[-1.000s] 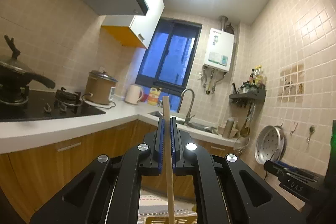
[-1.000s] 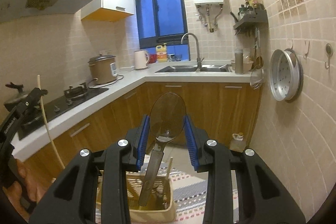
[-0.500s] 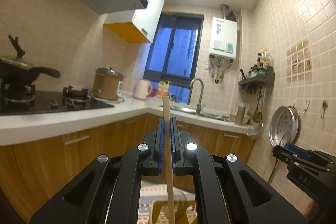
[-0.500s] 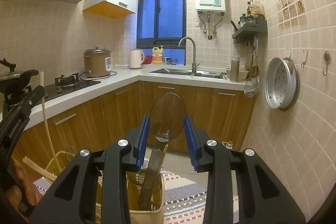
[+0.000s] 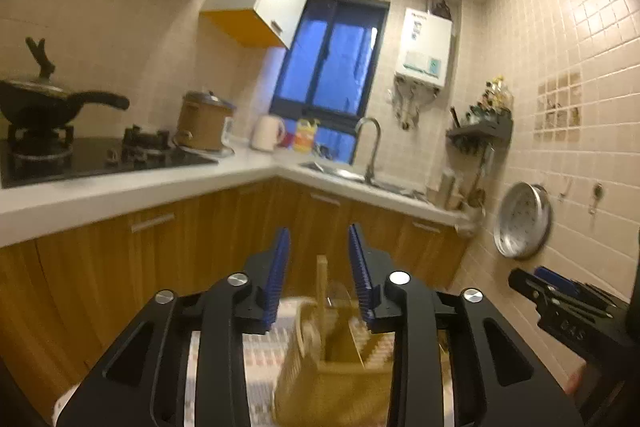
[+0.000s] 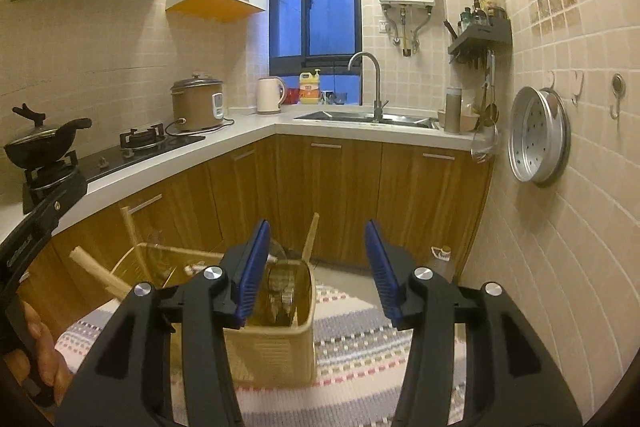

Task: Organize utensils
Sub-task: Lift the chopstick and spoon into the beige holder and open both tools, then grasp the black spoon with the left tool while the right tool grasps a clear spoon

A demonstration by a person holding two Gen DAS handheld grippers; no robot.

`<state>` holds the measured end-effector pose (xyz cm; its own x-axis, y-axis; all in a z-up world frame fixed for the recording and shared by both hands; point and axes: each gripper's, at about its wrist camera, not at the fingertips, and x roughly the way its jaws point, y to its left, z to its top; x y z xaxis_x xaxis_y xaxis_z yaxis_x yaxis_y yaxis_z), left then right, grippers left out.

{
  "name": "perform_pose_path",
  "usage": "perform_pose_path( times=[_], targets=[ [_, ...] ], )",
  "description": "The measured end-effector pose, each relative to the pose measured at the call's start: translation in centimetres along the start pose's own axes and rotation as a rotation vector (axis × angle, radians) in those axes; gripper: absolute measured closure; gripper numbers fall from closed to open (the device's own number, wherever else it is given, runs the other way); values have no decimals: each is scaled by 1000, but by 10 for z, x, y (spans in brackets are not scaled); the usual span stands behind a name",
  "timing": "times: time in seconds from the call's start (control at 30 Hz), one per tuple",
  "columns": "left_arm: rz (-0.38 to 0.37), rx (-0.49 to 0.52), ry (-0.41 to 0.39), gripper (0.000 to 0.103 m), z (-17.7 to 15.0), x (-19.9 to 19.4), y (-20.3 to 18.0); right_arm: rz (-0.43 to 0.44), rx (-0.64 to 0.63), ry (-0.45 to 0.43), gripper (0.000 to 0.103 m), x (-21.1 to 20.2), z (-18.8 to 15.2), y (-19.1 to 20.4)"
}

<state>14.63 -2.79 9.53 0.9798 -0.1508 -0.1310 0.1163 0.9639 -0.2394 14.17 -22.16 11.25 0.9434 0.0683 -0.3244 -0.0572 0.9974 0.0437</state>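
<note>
Left hand-held gripper at lower centre of its frame, blue pads apart, nothing between them. Right hand-held gripper likewise spread wide and empty, at lower centre of the right wrist frame. Below both, a yellow basket standing on a striped rug on the floor, in front of wooden cabinets. Inside the basket, a dark spoon standing in one compartment; which compartment cannot be told. A wooden stick leaning out over the far rim, two more wooden handles slanting out at the left. In the blurred left wrist frame, one upright stick between the pads but not touching them. White counter across mid-frame, carrying a rice cooker.
</note>
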Motion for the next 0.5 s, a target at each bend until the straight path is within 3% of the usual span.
perform_pose_path(
  times=[0.23, 0.37, 0.5],
  targets=[
    [-30, -45, 190, 65, -24, -27, 5, 9, 22, 65, 57, -34, -27, -7],
    [-45, -178, 371, 64, -58, -24, 22, 25, 38, 109, 57, -46, -43, -9],
    [-27, -183, 473, 64, -85, -24, 29, 46, 58, 154, 57, -53, -60, -10]
  ],
)
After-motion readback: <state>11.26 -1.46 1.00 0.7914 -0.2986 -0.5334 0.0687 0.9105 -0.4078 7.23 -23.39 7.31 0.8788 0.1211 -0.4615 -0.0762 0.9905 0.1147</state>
